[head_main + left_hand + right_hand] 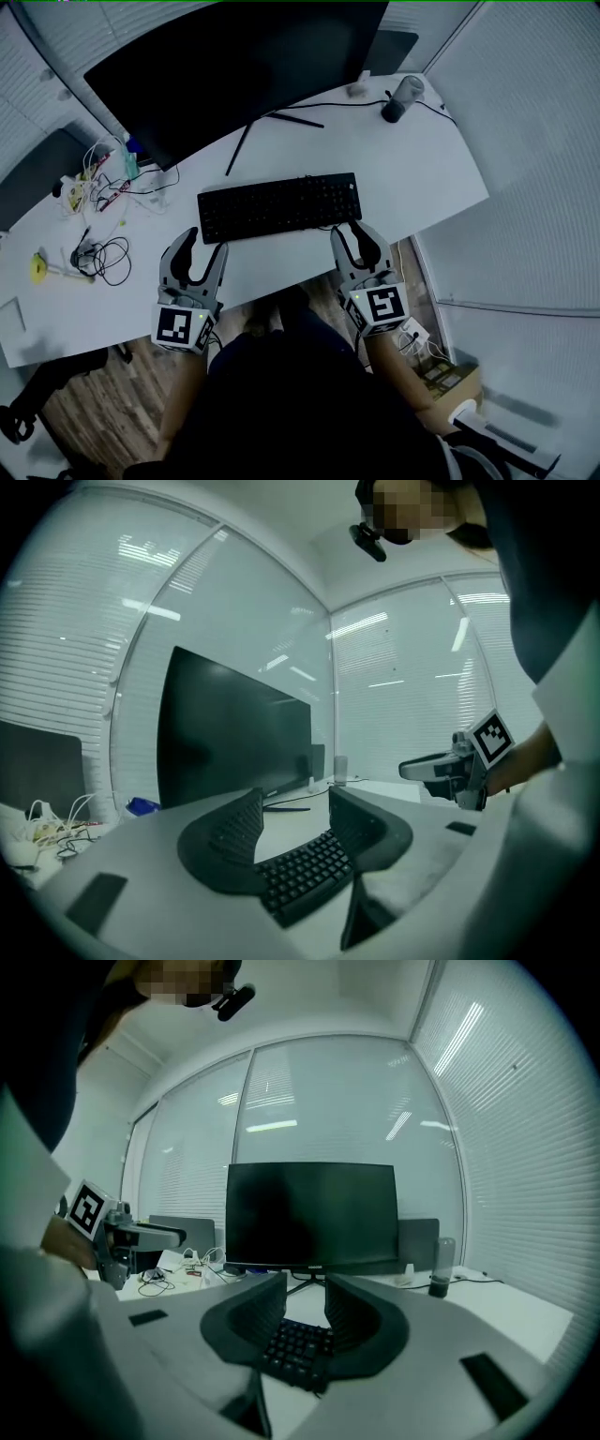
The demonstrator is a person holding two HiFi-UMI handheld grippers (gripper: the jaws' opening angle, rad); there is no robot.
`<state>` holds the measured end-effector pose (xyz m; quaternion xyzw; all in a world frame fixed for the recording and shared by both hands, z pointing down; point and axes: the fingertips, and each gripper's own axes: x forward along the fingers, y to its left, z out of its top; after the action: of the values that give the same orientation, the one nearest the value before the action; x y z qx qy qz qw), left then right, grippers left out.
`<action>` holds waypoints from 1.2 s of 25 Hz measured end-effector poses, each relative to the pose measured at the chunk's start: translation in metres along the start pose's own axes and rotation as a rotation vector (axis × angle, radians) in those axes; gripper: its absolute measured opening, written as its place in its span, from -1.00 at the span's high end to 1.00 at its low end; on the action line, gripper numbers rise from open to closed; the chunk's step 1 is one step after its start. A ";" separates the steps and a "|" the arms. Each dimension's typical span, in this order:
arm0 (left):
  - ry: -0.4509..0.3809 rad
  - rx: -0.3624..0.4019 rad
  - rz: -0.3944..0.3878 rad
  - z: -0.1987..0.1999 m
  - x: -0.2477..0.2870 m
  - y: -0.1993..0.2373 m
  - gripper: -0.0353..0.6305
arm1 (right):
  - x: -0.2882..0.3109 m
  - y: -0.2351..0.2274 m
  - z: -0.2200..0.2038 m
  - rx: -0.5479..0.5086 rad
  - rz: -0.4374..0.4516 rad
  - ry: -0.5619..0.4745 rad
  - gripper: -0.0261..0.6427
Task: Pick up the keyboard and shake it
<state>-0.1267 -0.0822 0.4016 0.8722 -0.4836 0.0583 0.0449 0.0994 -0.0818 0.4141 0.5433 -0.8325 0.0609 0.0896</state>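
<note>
Keyboard [278,206] flat on desk [422,159]; left gripper [204,241] and right gripper [352,229] jaws apart, straddling its near corners.

Head view: from my head, steeply down on the desk [412,159].
Gripper views: low, close, toward my monitor [311,1213].
Shared: keyboard [279,206].

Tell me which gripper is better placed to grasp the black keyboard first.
Right, narrowly. The right gripper and left gripper both straddle near corners of the black rectangular keyboard, jaws open, but the right's gap is narrower, nearer closing.
</note>
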 end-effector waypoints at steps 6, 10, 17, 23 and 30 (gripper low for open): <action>0.093 -0.071 0.095 -0.036 0.037 0.023 0.30 | 0.044 -0.047 -0.032 0.004 0.067 0.090 0.57; 0.154 -0.119 0.134 -0.065 0.048 0.039 0.30 | 0.064 -0.068 -0.059 0.003 0.116 0.160 0.57; 0.287 -0.139 0.136 -0.110 0.060 0.050 0.30 | 0.074 -0.104 -0.107 0.028 0.111 0.286 0.55; 0.380 -0.225 0.125 -0.150 0.076 0.073 0.22 | 0.088 -0.125 -0.134 0.101 0.100 0.377 0.43; 0.508 -0.386 0.114 -0.196 0.080 0.095 0.06 | 0.105 -0.143 -0.175 0.327 0.094 0.526 0.25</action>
<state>-0.1764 -0.1728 0.6091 0.7767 -0.5071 0.1838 0.3253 0.2036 -0.1984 0.6076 0.4769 -0.7842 0.3365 0.2106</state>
